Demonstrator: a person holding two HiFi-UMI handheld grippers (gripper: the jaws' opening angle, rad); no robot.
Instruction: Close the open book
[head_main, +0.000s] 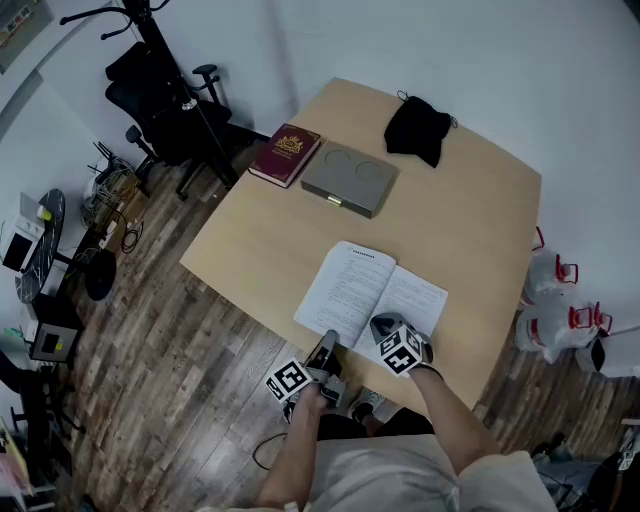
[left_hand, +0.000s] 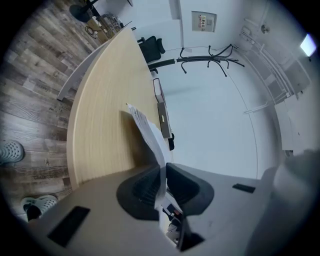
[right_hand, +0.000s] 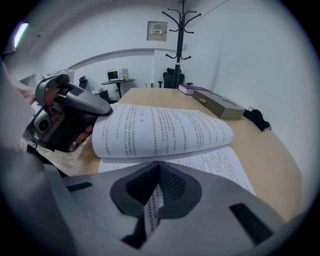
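Pale wood-grain table (head_main: 260, 250), rounded edge, over plank floor (head_main: 150, 350). At its near edge lies the open book (head_main: 372, 288), thin white printed pages, left leaves arched up. Left gripper (left_hand: 162, 182) pads clamped on a lifted sheet; right gripper (right_hand: 159, 176) jaws pinched together on the right page's edge. Far side: maroon hardcover (head_main: 285, 153), flat grey box (head_main: 350, 178), black cloth pouch (head_main: 418, 128).

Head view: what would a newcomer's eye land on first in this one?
The open white paperback book lies at the near edge of the light wooden table, its left leaves bowed upward. The left hand-held gripper and right hand-held gripper are each shut on its near page edges. Across the table lie a maroon hardcover book, a flat grey box and a black cloth pouch.
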